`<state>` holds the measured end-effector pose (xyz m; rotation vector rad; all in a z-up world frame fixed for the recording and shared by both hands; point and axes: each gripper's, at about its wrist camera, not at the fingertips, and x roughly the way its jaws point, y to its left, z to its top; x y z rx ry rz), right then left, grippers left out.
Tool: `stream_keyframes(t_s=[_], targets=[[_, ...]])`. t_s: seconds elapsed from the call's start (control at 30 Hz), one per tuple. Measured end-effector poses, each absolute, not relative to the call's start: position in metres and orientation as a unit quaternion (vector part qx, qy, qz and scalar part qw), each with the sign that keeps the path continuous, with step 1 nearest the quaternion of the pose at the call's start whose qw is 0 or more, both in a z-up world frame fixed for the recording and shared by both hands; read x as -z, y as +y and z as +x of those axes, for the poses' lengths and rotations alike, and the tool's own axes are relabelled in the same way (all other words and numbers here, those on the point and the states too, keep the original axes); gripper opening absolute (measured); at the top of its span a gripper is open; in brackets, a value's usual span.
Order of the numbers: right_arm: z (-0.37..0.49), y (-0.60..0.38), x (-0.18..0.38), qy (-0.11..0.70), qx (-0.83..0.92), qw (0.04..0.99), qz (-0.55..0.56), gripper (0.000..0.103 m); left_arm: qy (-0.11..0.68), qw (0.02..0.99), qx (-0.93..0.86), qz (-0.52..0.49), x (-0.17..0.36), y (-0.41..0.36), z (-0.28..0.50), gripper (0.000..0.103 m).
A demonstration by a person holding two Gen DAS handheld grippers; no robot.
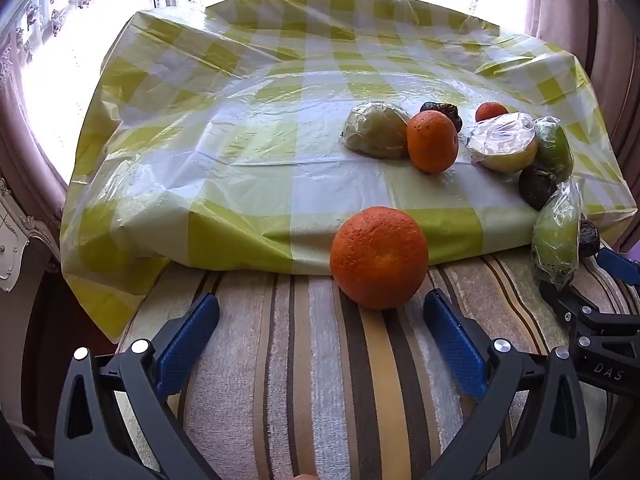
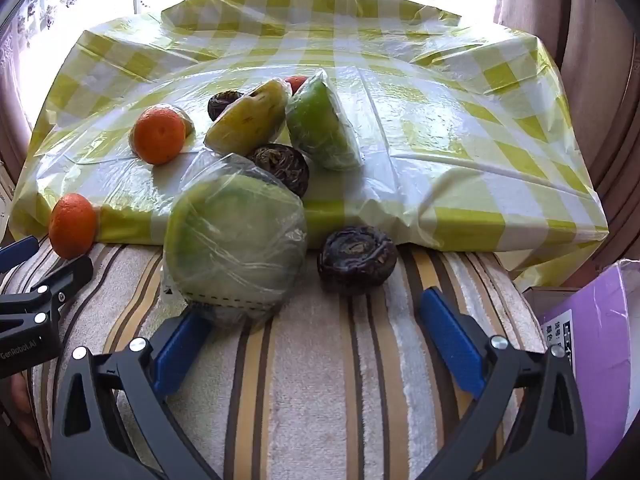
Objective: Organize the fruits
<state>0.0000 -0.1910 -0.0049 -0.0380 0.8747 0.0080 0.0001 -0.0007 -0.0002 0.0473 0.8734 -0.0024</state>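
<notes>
An orange (image 1: 379, 257) rests on a striped towel (image 1: 304, 360), touching the checked cloth's (image 1: 240, 120) front edge. Both the left hand-held gripper (image 1: 320, 344) and right hand-held gripper (image 2: 316, 340) gape wide, empty. The orange looks firm, round, likely to roll; grip across its middle.

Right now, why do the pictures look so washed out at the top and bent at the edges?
Left wrist view: the window is blown out white and the cloth shows glare. Right wrist view: the same backlight; the fisheye lens curves the edges.
</notes>
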Motion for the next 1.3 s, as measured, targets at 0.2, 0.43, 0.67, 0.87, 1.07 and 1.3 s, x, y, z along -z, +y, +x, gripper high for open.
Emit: stream_keyframes(t_s=[0.2,0.43,0.67,0.87,1.07,1.3], targets=[[0.0,-0.191,0.005,0.424,-0.003,0.905,-0.018,0.102,0.425,0.905,0.008,0.017,0.0,-0.001,0.006,0.099],[0.0,-0.191,0.005,0.424,-0.003,0.905,-0.019,0.102,0.418,0.908,-0.001,0.018,0.002,0.002,-0.001,0.099],[0.0,-0.191,0.005,0.424,-0.004,0.906,-0.019,0.102,0.419,0.908,-0.001,0.017,0.0,0.002,0.0,0.099],[0.0,-0.191,0.005,0.424,-0.004,0.906,-0.018,0.102,0.415,0.91,-0.002,0.019,-0.003,0.001,-0.004,0.099],[0.002,-0.19,0.005,0.416,-0.003,0.909,-0.018,0.102,0.417,0.909,0.003,0.016,-0.003,0.003,-0.003,0.099],[-0.003,-0.191,0.007,0.411,-0.002,0.911,-0.017,0.102,0.416,0.909,0.0,0.021,-0.002,0.001,-0.002,0.099]])
